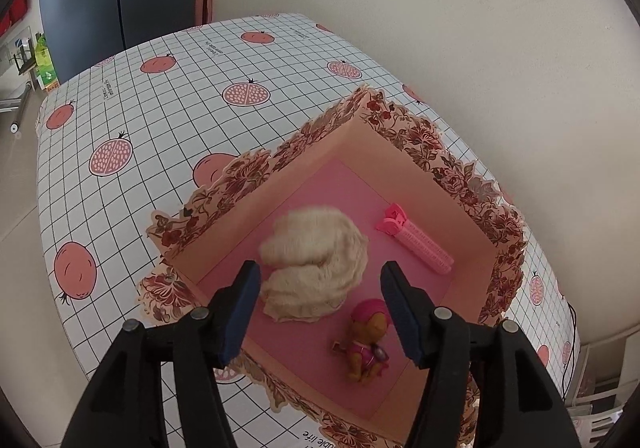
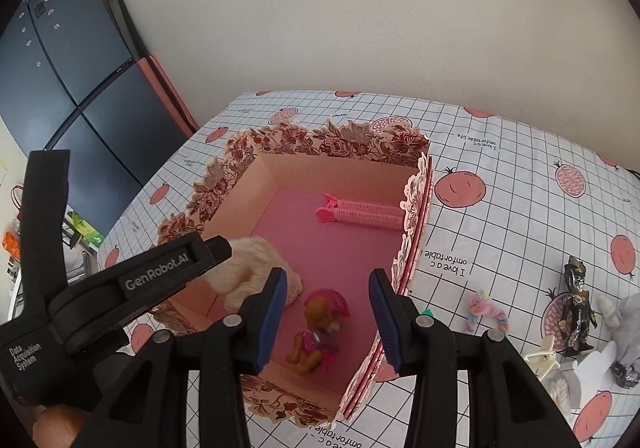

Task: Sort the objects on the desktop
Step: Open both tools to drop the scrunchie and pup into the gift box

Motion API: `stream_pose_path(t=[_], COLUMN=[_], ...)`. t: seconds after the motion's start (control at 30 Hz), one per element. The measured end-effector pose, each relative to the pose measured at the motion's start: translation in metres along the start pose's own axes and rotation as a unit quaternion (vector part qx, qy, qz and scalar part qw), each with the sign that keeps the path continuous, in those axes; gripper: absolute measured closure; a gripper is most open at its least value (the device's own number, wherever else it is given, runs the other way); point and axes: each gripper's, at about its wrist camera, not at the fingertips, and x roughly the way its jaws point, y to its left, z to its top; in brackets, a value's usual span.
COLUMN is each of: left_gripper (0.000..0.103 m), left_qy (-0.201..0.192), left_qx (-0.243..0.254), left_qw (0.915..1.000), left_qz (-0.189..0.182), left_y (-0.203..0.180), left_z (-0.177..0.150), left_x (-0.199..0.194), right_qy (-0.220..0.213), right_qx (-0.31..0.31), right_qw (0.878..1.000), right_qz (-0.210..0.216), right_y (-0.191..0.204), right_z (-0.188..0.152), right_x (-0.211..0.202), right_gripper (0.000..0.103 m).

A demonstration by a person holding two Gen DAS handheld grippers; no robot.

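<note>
A floral-edged pink box [image 1: 420, 143] [image 2: 320, 139] stands on the checked tablecloth. Inside it lie a cream fluffy piece [image 1: 316, 260] [image 2: 248, 272], a pink hair-roller clip [image 1: 416, 242] [image 2: 364, 211] and a pink-hatted toy pup [image 1: 366, 344] [image 2: 320, 328]. My left gripper [image 1: 320, 272] [image 2: 216, 248] hangs open over the box's left side. The fluffy piece rests on the box floor below its pads, and neither pad presses on it. My right gripper [image 2: 328, 280] is open above the near end of the box, with the pup lying on the floor beneath the gap.
To the right of the box on the table are a pastel pipe-cleaner toy [image 2: 486, 310], a dark figurine [image 2: 576, 308], white clips [image 2: 556, 368] and a grey-white object [image 2: 628, 328]. A wall runs behind the table. A dark fridge [image 2: 80, 67] stands at the left.
</note>
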Motion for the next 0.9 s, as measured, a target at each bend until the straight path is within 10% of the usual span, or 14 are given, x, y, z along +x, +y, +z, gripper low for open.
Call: stream_pose_path(t=[0.9], left_gripper=[0.029], left_qy=[-0.028], left_qx=[0.013], left_qw=[0.9995], left_qz=[0.003], left_y=[-0.018], left_z=[-0.007], left_x=[-0.023], right_qy=[-0.026], right_qx=[0.022], right_qw=[0.999], right_qz=[0.002], right_y=[-0.015], right_z=[0.007], right_x=[-0.032], right_gripper=[0.047])
